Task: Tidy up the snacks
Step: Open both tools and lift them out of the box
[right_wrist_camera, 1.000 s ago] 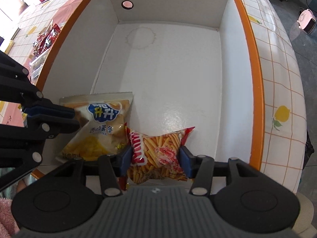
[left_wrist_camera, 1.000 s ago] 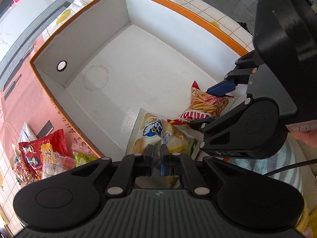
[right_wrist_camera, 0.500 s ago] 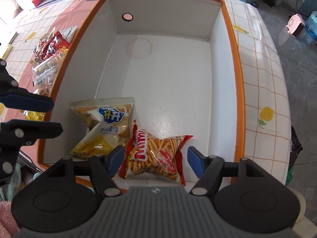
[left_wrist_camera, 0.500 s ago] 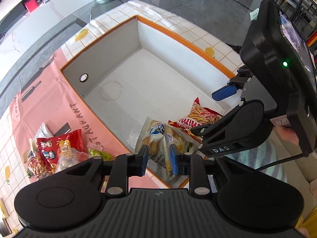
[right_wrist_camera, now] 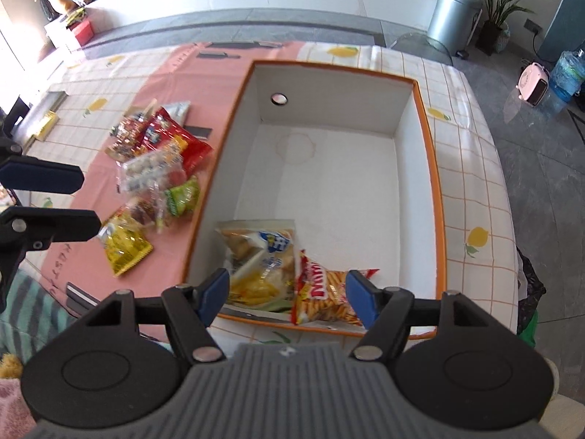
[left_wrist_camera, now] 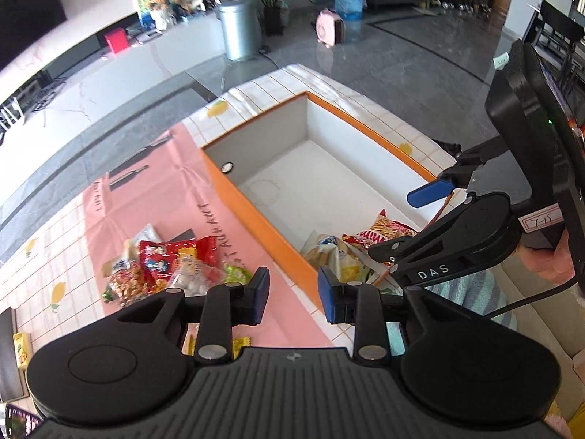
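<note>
A white box with an orange rim [right_wrist_camera: 437, 197] [left_wrist_camera: 256, 216] stands on the table. In its near end lie a yellow chip bag [right_wrist_camera: 261, 256] [left_wrist_camera: 334, 256] and a red-orange stick-snack bag [right_wrist_camera: 325, 289] [left_wrist_camera: 387, 228]. My left gripper [left_wrist_camera: 292, 292] is open and empty, raised above the box's near-left rim. My right gripper [right_wrist_camera: 289, 294] is open and empty, raised above the two bags. A pile of loose snack packets [right_wrist_camera: 157, 168] [left_wrist_camera: 168, 267] lies on the pink cloth left of the box.
A yellow packet [right_wrist_camera: 124, 245] lies nearest the table's front edge. The right gripper's body [left_wrist_camera: 475, 241] fills the right of the left wrist view. The far part of the box floor [right_wrist_camera: 329, 183] is bare. Floor, bin and counter lie beyond the table.
Both grippers opened, let go of their bags and rose up and back out of the box. The two bags stay on the box floor.
</note>
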Motion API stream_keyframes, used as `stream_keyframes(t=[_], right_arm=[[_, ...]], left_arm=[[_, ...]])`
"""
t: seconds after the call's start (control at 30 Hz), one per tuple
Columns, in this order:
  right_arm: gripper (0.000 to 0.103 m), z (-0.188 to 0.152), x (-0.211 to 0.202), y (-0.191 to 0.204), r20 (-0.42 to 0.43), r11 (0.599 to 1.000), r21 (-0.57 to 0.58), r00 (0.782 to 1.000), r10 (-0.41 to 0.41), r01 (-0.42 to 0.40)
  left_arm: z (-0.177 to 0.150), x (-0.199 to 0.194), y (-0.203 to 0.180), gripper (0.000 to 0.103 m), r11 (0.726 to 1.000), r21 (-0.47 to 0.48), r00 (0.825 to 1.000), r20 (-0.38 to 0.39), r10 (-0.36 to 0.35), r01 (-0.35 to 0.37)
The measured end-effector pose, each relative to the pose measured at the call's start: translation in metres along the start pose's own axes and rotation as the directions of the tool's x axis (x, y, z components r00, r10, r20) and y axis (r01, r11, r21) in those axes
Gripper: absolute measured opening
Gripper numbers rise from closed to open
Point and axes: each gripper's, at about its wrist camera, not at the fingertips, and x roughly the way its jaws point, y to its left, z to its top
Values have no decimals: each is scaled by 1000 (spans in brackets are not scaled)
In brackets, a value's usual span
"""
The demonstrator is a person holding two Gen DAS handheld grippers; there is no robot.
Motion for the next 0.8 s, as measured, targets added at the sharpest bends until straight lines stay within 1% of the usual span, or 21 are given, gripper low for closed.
stream_keyframes(t=[0.13, 0.3, 0.37, 0.43, 0.53, 0.67, 0.7, 0.73, 0.8], right_arm=[[68, -6, -14, 19, 47, 1000, 12, 999, 25, -25], [68, -18, -26, 42, 120, 997, 48, 992, 47, -53], [68, -25, -28, 51, 155, 994, 73, 986, 64, -76], [68, -32, -29, 60, 193, 990, 101, 978, 75, -96], [68, -44, -27, 76, 256, 985, 126, 963, 87, -122], [66, -60, -21, 99, 360, 978, 129, 927, 108, -163], [65, -63, -19, 105, 377, 978, 125, 920, 108, -166], [61, -66, -15, 111, 389, 979, 120, 915, 104, -162], [58, -70, -8, 122, 412, 982, 113, 907, 91, -150]], left_arm=[[-19, -25, 10, 38, 999, -44, 998, 59, 31, -29], [-43, -50, 28, 40, 991, -124, 990, 124, 64, -49], [-55, -57, 36, 41, 984, -172, 987, 147, 70, -44], [-66, -63, 47, 42, 972, -232, 983, 169, 66, -25], [-84, -65, 60, 43, 950, -311, 978, 194, 78, -14], [-106, -62, 70, 43, 938, -344, 967, 217, 136, -55], [-110, -60, 72, 43, 934, -353, 967, 215, 134, -51], [-116, -58, 75, 43, 929, -369, 969, 214, 125, -38], [-123, -51, 81, 43, 914, -405, 973, 207, 105, -12]])
